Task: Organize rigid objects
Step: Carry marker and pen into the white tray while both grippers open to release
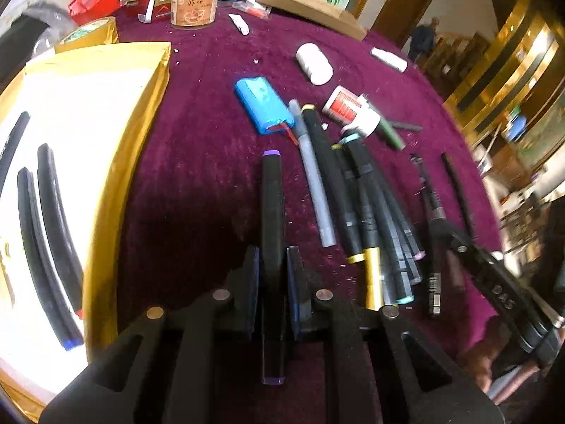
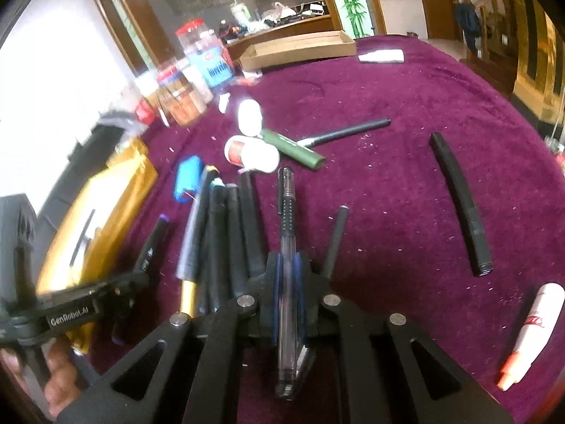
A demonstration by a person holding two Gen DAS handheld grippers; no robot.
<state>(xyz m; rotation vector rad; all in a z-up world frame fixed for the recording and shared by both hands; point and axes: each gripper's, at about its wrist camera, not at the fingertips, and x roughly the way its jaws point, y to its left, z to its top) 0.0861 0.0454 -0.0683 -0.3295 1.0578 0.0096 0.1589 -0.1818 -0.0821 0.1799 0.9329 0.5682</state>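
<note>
My left gripper point(image 1: 272, 265) is shut on a black marker with purple end caps point(image 1: 272, 198), held lengthwise above the maroon tablecloth point(image 1: 197, 162). To its left lies a gold-edged white box point(image 1: 88, 113) holding black markers point(image 1: 53, 212). A heap of black markers point(image 1: 360, 205) and a grey pen point(image 1: 314, 183) lies to the right. My right gripper point(image 2: 287, 268) is shut on a clear ballpoint pen with a black grip point(image 2: 286, 219), beside the same heap of markers point(image 2: 226, 233). The left gripper and its purple marker point(image 2: 155, 236) show at the left of the right wrist view.
A blue battery pack point(image 1: 263, 106), a white roll point(image 1: 314, 63), a red-labelled white bottle point(image 1: 348, 107) and a green pen point(image 2: 293, 148) lie beyond the heap. A black marker point(image 2: 459, 201) and a white tube point(image 2: 529, 332) lie to the right. Jars and a cardboard box point(image 1: 307, 7) stand at the back.
</note>
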